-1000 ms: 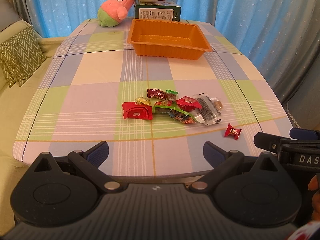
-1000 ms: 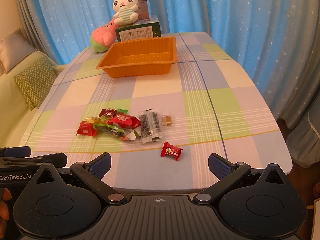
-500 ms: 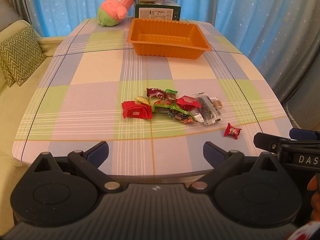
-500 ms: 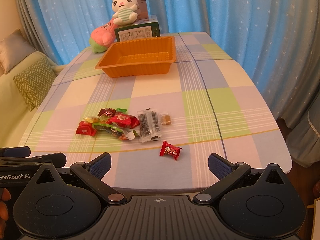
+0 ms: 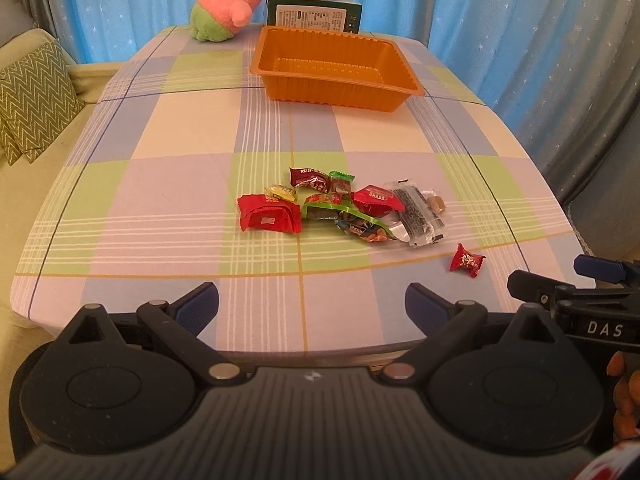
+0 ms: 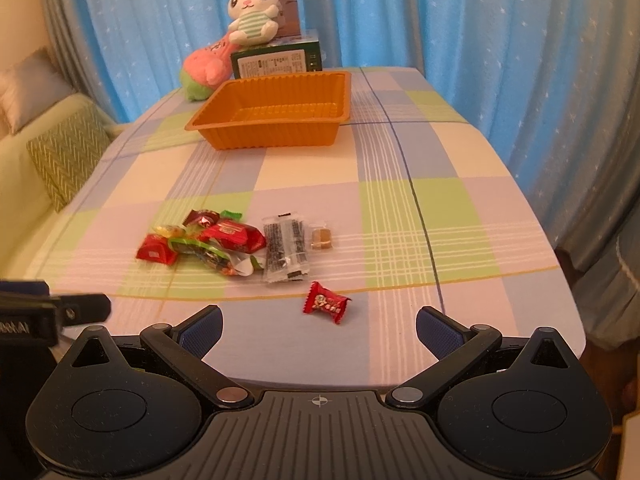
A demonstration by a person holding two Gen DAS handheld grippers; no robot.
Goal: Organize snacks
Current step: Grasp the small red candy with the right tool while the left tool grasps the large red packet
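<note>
The snacks (image 5: 340, 208) lie in a loose heap at mid-frame on the surface (image 5: 168, 184), a cloth of pastel checks in lilac, green and cream with white line bands. Most are crinkled foil or plastic wraps: a flat red packet (image 5: 269, 218) at the heap's left end, a dark red one, a small green-ended one, a yellow sweet, a green strip, and a clear sleeve of black sticks (image 5: 416, 216) at the right end with a small tan cube (image 6: 321, 238) in clear film just beside it. One red twist-wrapped candy (image 6: 326, 303) lies apart from the heap, nearer the lower edge of the frame, between the heap and the right gripper (image 6: 319, 326).

Toward the top of the frame stands an orange tray (image 5: 336, 92), rectangular, ribbed along its walls, with a flared rim. Behind it are a dark green box (image 5: 314, 16) with a printed label, a pink and green plush (image 5: 224, 12) lying on its side, and a white rabbit plush (image 6: 250, 14) sitting on the box.

The left gripper (image 5: 312, 306) has its blue-padded jaws wide apart over the near edge of the surface; the right gripper's jaws are likewise apart and hold nothing.

The right view shows the rabbit's whole head and a card behind it; the left view cuts them off. The left view shows the zigzag cushion (image 5: 34, 96) large at the left edge, and the other gripper's black body at lower right. Blue starred curtains (image 6: 500, 40) fill the background.
</note>
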